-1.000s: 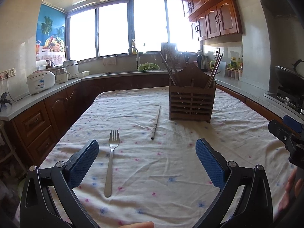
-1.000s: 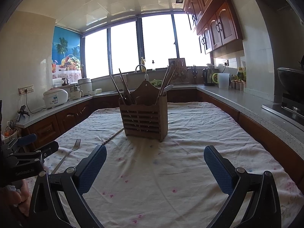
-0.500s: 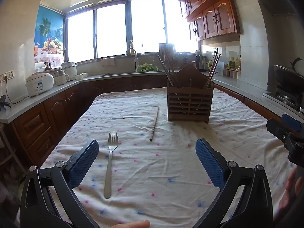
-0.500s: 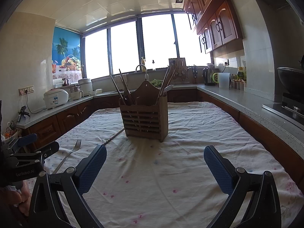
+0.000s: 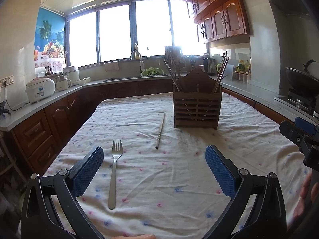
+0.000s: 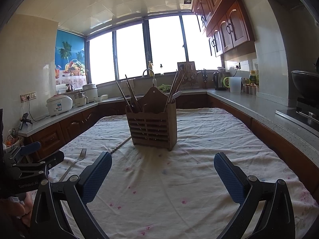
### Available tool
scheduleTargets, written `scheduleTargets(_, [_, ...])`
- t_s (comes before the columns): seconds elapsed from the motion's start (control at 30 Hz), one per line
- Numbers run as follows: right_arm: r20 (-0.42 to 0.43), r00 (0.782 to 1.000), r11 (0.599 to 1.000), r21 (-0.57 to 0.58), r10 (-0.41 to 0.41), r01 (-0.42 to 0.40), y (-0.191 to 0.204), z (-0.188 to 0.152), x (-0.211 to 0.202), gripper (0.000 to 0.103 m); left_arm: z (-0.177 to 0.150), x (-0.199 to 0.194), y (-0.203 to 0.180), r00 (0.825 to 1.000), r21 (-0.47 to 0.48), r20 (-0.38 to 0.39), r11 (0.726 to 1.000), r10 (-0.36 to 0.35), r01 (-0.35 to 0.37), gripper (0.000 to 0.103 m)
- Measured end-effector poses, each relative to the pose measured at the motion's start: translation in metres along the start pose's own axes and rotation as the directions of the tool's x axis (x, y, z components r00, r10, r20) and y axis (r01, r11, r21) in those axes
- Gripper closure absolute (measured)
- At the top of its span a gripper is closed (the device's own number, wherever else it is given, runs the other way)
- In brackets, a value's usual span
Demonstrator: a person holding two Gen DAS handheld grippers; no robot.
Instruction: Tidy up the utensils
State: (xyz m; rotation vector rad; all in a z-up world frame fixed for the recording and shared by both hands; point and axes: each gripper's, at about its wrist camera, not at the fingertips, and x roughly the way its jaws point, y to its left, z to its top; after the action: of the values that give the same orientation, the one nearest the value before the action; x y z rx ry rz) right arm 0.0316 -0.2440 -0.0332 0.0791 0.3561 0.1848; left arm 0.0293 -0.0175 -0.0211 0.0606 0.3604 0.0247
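A shiny metal fork (image 5: pixel 114 169) is lying on wrinkled, matt cloth (image 5: pixel 179 175); at its one o'clock, a slatted wooden holder (image 5: pixel 197 107) is standing. Textured blue pads (image 5: pixel 87 169) are lining matt black plastic fingers.

Ahead of me a white rice cooker (image 5: pixel 39 89) sits on the grey stone counter (image 5: pixel 30 111). A green bowl of leafy vegetables (image 5: pixel 152 72) stands by the curved metal tap (image 5: pixel 137 56); a black wok (image 5: pixel 301 82) sits far right.
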Motion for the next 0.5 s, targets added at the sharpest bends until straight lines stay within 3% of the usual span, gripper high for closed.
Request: scheduleTargets(0.5, [0.004,1.0,1.0,0.002,0.007,-0.007,0.0013,0.004,-0.0004,0.0,-0.0001,-0.0008,0.0002,1.0,0.003,-0.001,1.0,-0.011,0.011,0.0])
